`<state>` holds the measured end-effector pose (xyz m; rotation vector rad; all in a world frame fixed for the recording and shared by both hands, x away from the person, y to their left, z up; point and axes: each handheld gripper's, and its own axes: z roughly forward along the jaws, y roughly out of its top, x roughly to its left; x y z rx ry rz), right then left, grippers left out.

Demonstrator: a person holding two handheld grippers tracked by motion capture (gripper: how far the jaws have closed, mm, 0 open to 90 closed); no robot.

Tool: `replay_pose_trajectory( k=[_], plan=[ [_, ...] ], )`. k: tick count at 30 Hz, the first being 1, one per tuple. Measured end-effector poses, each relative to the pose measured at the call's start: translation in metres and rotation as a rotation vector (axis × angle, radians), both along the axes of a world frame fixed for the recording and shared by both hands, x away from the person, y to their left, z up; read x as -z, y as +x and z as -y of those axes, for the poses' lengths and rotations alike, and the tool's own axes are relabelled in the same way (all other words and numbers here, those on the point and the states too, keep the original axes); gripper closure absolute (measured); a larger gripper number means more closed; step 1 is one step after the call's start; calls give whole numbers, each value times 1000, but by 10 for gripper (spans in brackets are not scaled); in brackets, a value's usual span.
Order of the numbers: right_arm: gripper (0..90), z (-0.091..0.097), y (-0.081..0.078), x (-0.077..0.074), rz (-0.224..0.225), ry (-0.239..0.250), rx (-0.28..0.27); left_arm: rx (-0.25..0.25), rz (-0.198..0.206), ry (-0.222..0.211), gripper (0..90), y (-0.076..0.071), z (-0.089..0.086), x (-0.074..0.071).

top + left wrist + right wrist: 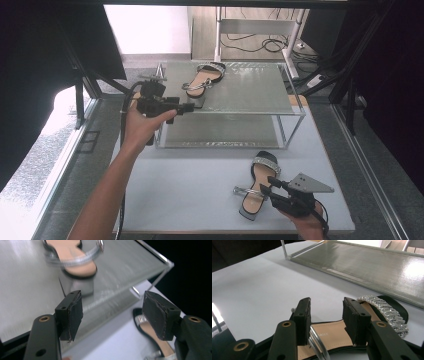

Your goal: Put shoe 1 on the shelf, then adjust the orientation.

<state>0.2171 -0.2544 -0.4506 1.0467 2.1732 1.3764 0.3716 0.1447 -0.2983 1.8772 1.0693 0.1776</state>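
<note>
Two sandals: one on the shelf (pixel 260 95) top, one on the table (pixel 200 200). Our right gripper (pixel 325 320) has its half-open jaws straddling the table sandal (pixel 257 187), gripping nothing, its long axis running ahead. Our left gripper (pixel 112 315) stands open and empty beside the shelf sandal (pixel 205 79).

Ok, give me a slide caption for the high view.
Left gripper open beside the shelved sandal; right gripper over the second sandal on the table.

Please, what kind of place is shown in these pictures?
Probably a lab or workshop set up for recording, not a home or shop. A shoe rack and sandals stand on a plain white table, framed by dark metal struts, with loose cables on the floor behind.
</note>
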Motion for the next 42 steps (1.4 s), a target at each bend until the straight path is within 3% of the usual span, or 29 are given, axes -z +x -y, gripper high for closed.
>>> replay_pose_trajectory(
  k=[3,11,15,18,19,22,25,26,28,31,33,35,38,42],
  plan=[
    [578,-2,-1,0,0,-5,-5,8,13,28,339,-15,-2,14],
    [608,-9,-1,1,2,-1,-47,46,11,37,321,-45,-12,49],
    [775,-17,-1,-1,-2,3,-77,47,27,58,311,-55,-15,62],
    [836,-30,0,-1,-8,-7,-110,52,26,66,299,-63,-17,75],
    [845,-36,0,0,-15,-20,-127,56,20,70,293,-67,-18,85],
    [852,-51,1,4,-28,-63,-155,54,12,71,287,-72,-20,97],
    [852,-72,3,13,-39,-157,-181,55,-1,88,297,-77,-22,113],
    [852,-86,4,20,-38,-230,-195,45,-10,93,302,-79,-23,121],
    [860,-91,4,22,-41,-249,-201,45,-27,92,302,-80,-26,132],
    [880,-103,3,29,-45,-326,-210,36,-59,81,303,-82,-33,151],
    [897,-106,3,35,-49,-398,-175,35,-94,75,308,-81,-37,164],
    [898,-105,3,36,-41,-414,-162,43,-100,81,302,-81,-37,164],
    [899,-103,2,35,-54,-424,-149,35,-99,53,304,-81,-39,164],
    [900,-97,-2,36,-58,-423,-144,50,-120,67,302,-82,-36,171]
  ],
)
